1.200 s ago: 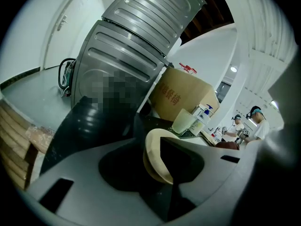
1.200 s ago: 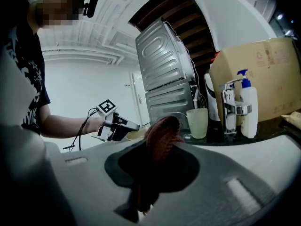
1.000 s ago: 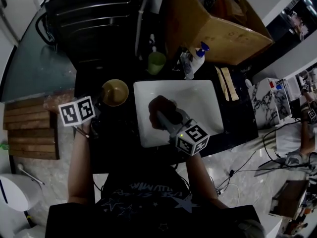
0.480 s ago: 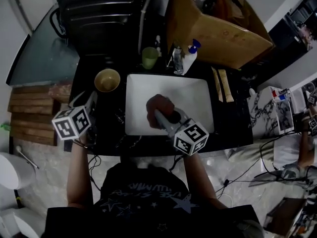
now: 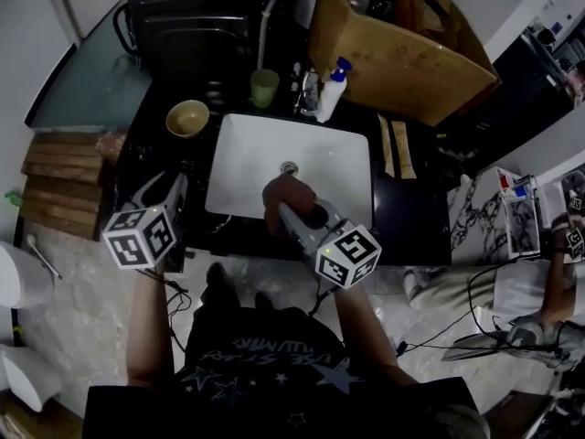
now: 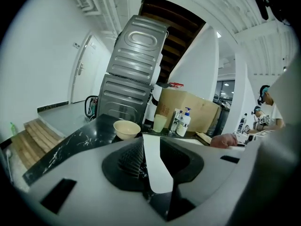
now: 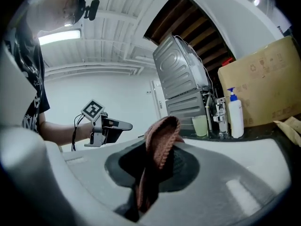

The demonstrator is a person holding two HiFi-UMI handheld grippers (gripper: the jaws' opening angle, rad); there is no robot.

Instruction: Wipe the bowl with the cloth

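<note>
Your right tool (image 7: 157, 171) is clamped on the cloth (image 7: 161, 138); your left tool (image 6: 151, 161) stands part open and empty. The bowl (image 5: 187, 117) sits untouched on the surface (image 5: 196, 167) at 11 o'clock of the left tool, so wiping looks not yet begun

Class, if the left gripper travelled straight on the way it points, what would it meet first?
Most likely the cream bowl on the black counter: the left gripper, open and empty, aims roughly at it. Depth is unclear; it could touch counter first.
</note>
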